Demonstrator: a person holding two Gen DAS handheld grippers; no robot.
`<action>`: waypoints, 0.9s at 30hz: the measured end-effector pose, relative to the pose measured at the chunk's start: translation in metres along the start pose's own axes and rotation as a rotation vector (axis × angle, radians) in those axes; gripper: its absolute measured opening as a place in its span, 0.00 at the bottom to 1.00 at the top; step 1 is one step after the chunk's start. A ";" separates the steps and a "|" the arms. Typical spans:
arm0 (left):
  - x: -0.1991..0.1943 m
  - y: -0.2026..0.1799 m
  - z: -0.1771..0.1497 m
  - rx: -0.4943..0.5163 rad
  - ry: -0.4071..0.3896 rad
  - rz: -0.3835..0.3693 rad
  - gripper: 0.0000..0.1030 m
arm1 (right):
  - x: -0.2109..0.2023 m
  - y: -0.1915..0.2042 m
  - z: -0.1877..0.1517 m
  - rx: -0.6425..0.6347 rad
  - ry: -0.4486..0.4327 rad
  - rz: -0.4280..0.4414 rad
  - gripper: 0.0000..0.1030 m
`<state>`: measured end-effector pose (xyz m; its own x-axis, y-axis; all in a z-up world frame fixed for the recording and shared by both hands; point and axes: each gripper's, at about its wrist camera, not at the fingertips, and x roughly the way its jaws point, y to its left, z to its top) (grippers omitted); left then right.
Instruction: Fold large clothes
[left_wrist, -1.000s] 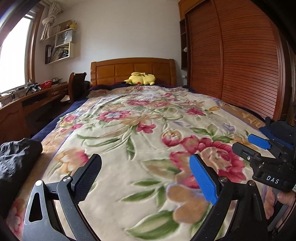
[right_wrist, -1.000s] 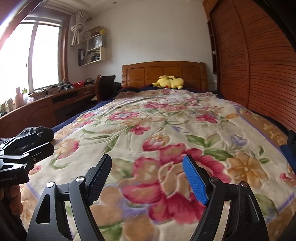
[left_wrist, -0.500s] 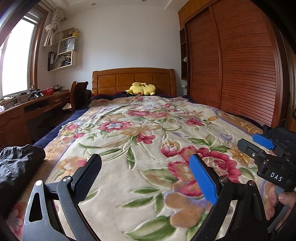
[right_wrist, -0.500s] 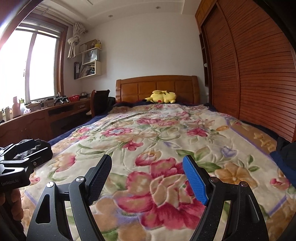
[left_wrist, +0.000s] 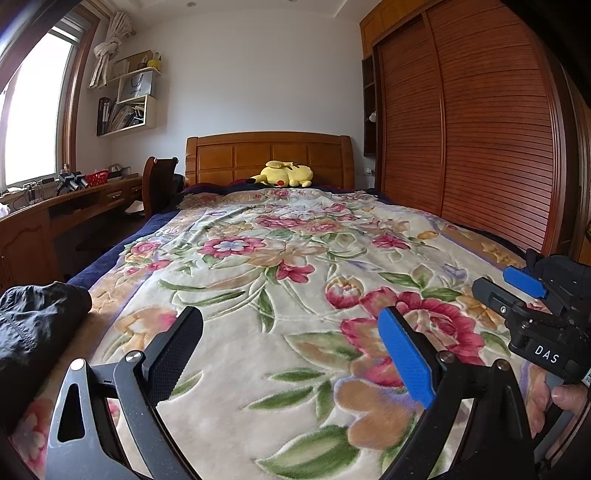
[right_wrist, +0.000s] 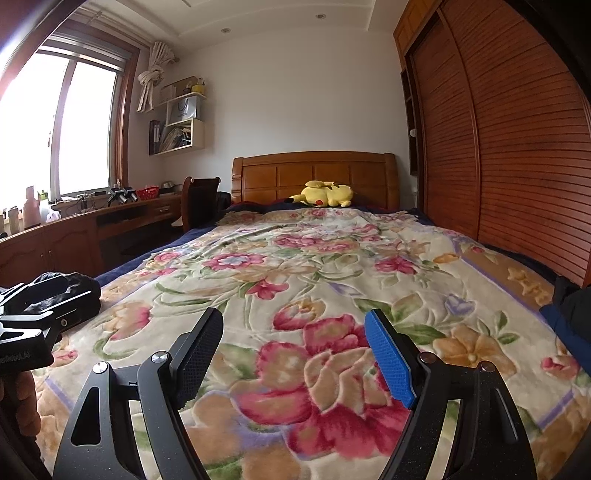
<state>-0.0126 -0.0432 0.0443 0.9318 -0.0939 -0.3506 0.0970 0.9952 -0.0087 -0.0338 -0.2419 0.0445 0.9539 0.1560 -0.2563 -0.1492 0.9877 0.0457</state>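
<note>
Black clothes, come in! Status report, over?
Left gripper open, empty. Right gripper open, empty. Black clothes bunched at bed's left edge, untouched. Nothing in the way.

The flowered blanket lies open ahead of both grippers. A black garment blocks the left edge. The wardrobe closes the right side.

We see daylight from the overexposed window; fisheye bending curves the wardrobe; focus is sharp.
</note>
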 end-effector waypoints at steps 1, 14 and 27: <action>0.000 0.000 0.000 0.001 0.000 0.000 0.94 | 0.000 -0.001 0.000 0.000 -0.001 -0.001 0.78; 0.000 0.000 0.000 0.001 0.000 -0.001 0.94 | -0.001 -0.002 0.000 -0.003 -0.002 0.002 0.78; 0.000 0.000 -0.001 0.001 -0.001 -0.001 0.94 | -0.001 -0.001 -0.001 -0.005 -0.005 0.004 0.78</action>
<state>-0.0130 -0.0431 0.0434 0.9321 -0.0945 -0.3496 0.0978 0.9952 -0.0082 -0.0350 -0.2435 0.0442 0.9546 0.1601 -0.2512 -0.1545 0.9871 0.0419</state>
